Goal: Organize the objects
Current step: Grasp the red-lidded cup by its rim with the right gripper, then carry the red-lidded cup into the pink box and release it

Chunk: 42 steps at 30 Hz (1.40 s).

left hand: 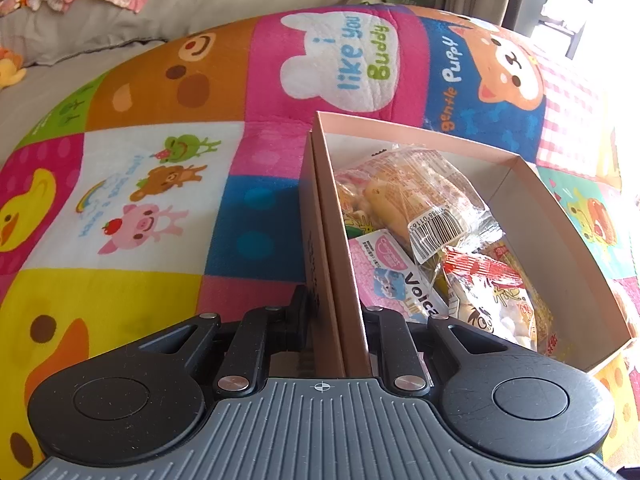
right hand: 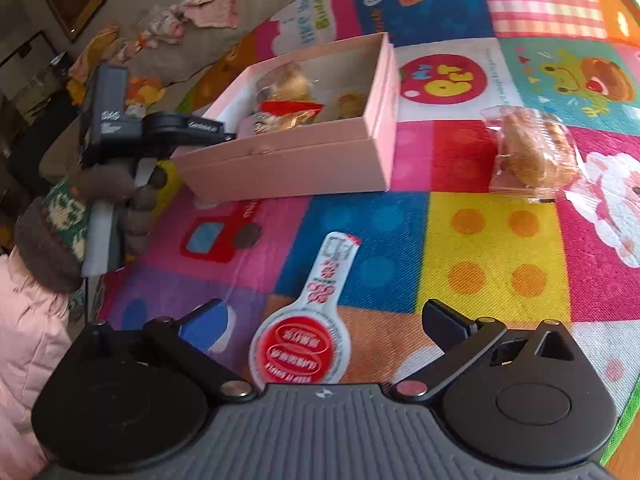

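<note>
While the left gripper (left hand: 334,320) pinches the box (right hand: 304,160) wall, jaws narrow on it, the box could tip or slide if that grip twists. With the right gripper (right hand: 324,320) jaws wide and empty over the spoon-shaped packet (right hand: 308,320) on the mat (right hand: 492,264), a shallow close could skid off it. The pastry bag (right hand: 532,156) lies beside the box.

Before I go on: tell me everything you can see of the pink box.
The pink box is a shallow rectangular cardboard tray, open-topped, pale inside, lying flat on the colourful mat. It holds several wrapped snack packets. The left gripper is shut on its near side wall, one finger inside and one outside. The bagged pastry and the red-and-white packet lie outside it.
</note>
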Available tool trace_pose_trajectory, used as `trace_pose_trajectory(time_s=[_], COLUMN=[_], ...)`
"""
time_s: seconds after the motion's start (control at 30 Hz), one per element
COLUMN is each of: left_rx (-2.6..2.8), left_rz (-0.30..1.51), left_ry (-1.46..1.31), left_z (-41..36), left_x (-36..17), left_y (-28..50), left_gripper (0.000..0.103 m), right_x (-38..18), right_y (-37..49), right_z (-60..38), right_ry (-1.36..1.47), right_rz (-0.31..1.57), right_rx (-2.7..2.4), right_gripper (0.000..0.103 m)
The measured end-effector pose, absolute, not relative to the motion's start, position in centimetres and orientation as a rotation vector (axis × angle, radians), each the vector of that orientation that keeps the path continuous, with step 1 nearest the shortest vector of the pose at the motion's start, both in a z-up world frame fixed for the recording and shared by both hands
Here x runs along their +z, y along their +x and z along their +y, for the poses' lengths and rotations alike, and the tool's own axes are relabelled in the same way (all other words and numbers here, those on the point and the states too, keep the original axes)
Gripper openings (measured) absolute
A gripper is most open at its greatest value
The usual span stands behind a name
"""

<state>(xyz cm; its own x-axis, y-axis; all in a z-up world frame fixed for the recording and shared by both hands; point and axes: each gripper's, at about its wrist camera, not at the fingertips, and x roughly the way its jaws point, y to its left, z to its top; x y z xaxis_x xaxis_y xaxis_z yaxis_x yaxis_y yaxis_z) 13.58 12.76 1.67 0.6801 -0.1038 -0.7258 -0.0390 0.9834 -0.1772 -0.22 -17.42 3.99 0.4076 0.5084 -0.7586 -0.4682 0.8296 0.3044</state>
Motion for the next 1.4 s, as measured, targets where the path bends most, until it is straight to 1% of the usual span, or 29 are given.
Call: trace_pose_trajectory(time_s=[0.13,0.17,0.2,0.23,0.3,0.43,0.53,0.7,1.03,1.4], left_rx=[-0.038,-0.038,-0.038,-0.038,-0.038,-0.038,-0.039,-0.039,-0.053,-0.059], left_rz=[0.824,0.824,0.824,0.824,0.824,0.824,0.824,0.824,0.818,0.817], left_ry=[-0.185,-0.185,-0.185,-0.184,-0.185,-0.184,-0.183,-0.184,-0.191,-0.197], left_z=[12.8,12.8,12.8,12.8,12.8,12.8,12.8,12.8,13.0,13.2], left_x=[1.7,1.7,1.7,1.7,1.7,1.7,1.7,1.7,1.7,1.6], left_y=[13.6,13.6,13.6,13.6,13.6,13.6,13.6,13.6,13.6,13.6], left_gripper=[0.019,0.018,0.018,0.018,0.018,0.018,0.018,0.018,0.019,0.019], right_x=[3.4,3.2,3.0,3.1,3.2,3.1,3.2,3.3,4.0,8.6], right_y=[-1.2,-1.3,-1.4,-1.6,-1.7,-1.6,-1.8,-2.0,-2.2,-1.9], right_z=[-15.3,-14.9,-14.6,-14.3,-14.0,-13.9,-13.4,-12.4,-12.4,-13.9], right_ry=[-0.071,-0.088,-0.101,-0.116,-0.131,-0.139,-0.182,-0.251,-0.232,-0.115], right_rz=[0.991,0.993,0.992,0.981,0.973,0.969,0.957,0.941,0.957,0.855], right_rx=[0.623,0.621,0.619,0.613,0.609,0.592,0.574,0.550,0.508,0.508], right_gripper=[0.103,0.101,0.097,0.097,0.091,0.088,0.081,0.063,0.062,0.062])
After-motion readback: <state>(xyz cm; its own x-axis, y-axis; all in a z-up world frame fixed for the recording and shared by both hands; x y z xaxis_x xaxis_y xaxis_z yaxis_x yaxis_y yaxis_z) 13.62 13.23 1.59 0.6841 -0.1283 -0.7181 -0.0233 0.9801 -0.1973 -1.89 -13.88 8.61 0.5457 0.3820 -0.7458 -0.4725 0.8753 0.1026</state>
